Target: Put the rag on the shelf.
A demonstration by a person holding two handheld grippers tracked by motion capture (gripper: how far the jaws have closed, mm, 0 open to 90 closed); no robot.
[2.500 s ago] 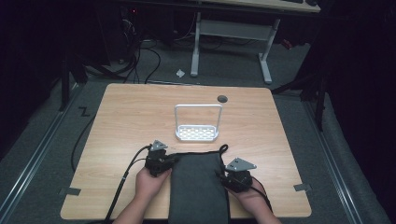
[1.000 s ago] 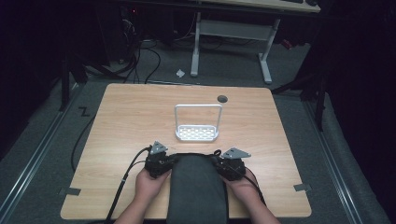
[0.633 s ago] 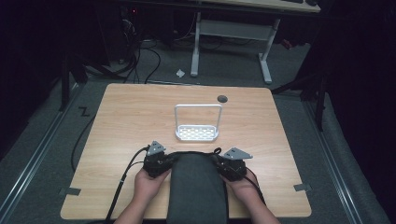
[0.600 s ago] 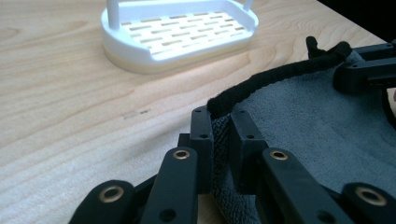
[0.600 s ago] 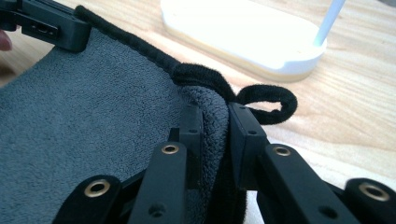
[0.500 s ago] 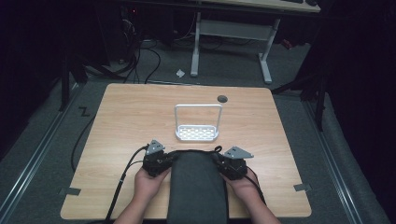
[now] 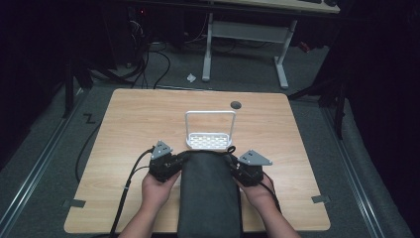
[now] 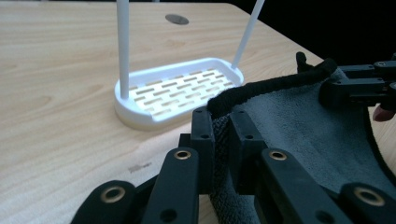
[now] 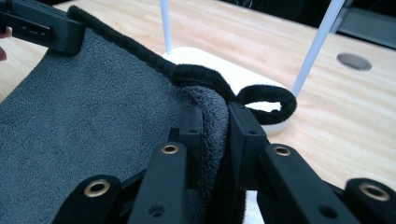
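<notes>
A dark grey towel [image 7: 209,198] with a black hem hangs stretched between both grippers at the table's near edge. My left gripper [image 7: 174,159] is shut on the towel's far left corner [image 8: 223,122]. My right gripper [image 7: 235,166] is shut on the far right corner [image 9: 210,112], where a black hanging loop [image 9: 266,100] sticks out. Just beyond the towel's far edge stands a white rack [image 7: 210,130] with a slotted base [image 8: 175,91] and a tall wire hoop. In the left gripper view the right gripper [image 8: 357,86] shows across the towel.
The towel and rack sit on a light wooden table [image 7: 129,124] with a round grey cable port [image 7: 236,104] at the far side. Cables [image 7: 130,173] trail from the left gripper over the near left. Desk legs and cords stand on the dark floor behind.
Both grippers have risen a little and lifted the towel's far edge, which now reaches the rack's base. Earlier the right hand moved in to the right corner.
</notes>
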